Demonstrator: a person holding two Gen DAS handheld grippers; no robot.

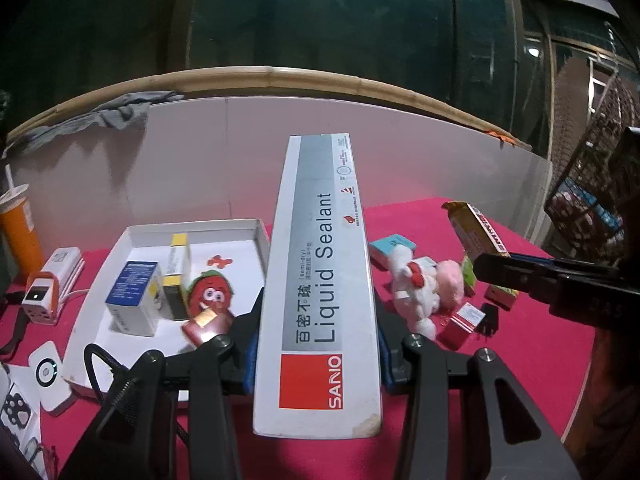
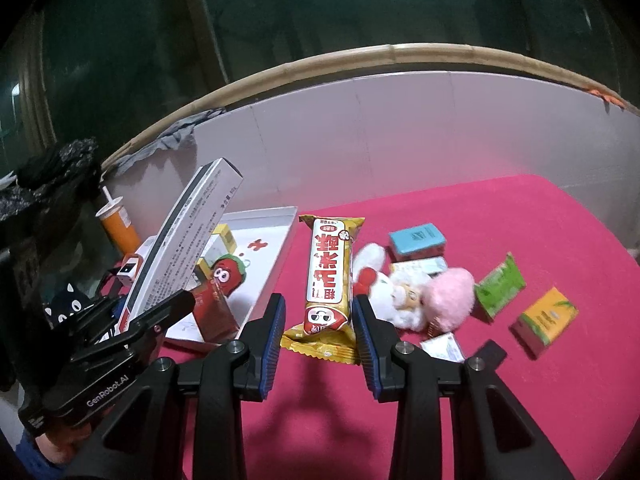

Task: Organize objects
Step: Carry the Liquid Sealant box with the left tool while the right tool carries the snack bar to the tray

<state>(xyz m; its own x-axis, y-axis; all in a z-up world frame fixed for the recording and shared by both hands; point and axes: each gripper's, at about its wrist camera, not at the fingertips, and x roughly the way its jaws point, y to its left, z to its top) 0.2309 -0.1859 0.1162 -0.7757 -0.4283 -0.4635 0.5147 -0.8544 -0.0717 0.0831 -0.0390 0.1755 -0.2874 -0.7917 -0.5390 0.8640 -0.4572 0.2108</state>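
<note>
My left gripper (image 1: 318, 354) is shut on a long white Liquid Sealant box (image 1: 320, 280) and holds it up above the red table; the box also shows in the right wrist view (image 2: 188, 236). My right gripper (image 2: 319, 336) is shut on a yellow snack bar packet (image 2: 330, 280), which shows at the right of the left wrist view (image 1: 476, 232). A white tray (image 1: 224, 228) on the left holds small boxes and a strawberry toy (image 1: 210, 292).
On the red cloth lie a white and pink plush toy (image 2: 416, 296), a blue box (image 2: 416, 238), a green packet (image 2: 498, 288), an orange box (image 2: 546, 320) and a small black item (image 2: 490, 354). An orange cup (image 1: 20, 232) and chargers stand left. A white wall borders the back.
</note>
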